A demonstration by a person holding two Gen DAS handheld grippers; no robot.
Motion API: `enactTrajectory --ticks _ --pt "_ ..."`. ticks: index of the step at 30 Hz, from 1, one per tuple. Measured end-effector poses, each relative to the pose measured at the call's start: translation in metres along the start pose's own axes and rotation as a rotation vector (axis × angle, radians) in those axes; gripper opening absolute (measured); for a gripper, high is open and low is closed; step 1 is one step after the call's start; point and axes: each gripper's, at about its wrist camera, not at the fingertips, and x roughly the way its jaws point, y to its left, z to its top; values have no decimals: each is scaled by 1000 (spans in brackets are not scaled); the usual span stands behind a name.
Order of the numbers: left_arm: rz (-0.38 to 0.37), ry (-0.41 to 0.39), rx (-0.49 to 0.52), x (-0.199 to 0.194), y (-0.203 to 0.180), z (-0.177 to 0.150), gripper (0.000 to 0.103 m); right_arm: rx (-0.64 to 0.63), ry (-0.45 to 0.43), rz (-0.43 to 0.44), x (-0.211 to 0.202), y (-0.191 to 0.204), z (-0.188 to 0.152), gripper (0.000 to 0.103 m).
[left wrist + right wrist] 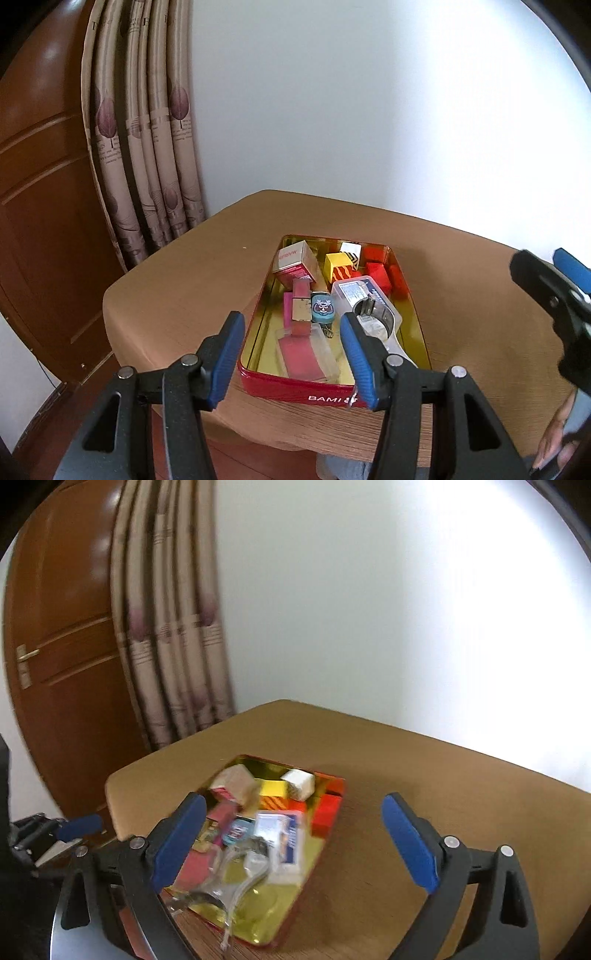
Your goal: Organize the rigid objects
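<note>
A red tin [332,387] with a gold lining is seen at the centre of the left wrist frame, set near the front edge of the brown table [177,288]. The rigid objects have been gathered inside it, presumably so that the table surface is kept free.

Three red blocks [380,275] are counted at the tin's upper right, though more may be hidden. One yellow striped block [338,266] and one white striped block [351,250] are seen beside them. One silver and pink carton [295,264] lies at the upper left, and one clear case [364,295] with a metal clamp [376,314] on it at the right. One blue charm [323,308] and two pink cosmetic pieces [306,354] are placed lower down.

The left tool [291,354] is held released and empty above the tin's near end. The right tool [295,845] is likewise spread wide, nothing grasped. The sorting is judged nearly complete.
</note>
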Motion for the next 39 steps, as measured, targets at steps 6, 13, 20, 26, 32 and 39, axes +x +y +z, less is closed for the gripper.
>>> enactTrajectory --ticks 6,13,20,26,32,39 --pt "10 -21 14 -8 -6 -3 55 51 -60 -85 -33 -12 -8 101" --pt "19 -63 21 -27 -14 -8 55 37 -77 -119 -62 -10 -13 102" --pt "0 -59 16 -37 -16 -10 55 25 -95 -131 -89 -6 -18 102" --pt "23 -72 3 -38 -13 -10 55 25 -110 -127 -103 0 -21 102" --pt "17 -53 -7 -34 -11 -10 55 4 -128 -129 -110 8 -20 102" --pt "16 -53 15 -34 -14 -11 55 2 -114 -142 -105 11 -20 102"
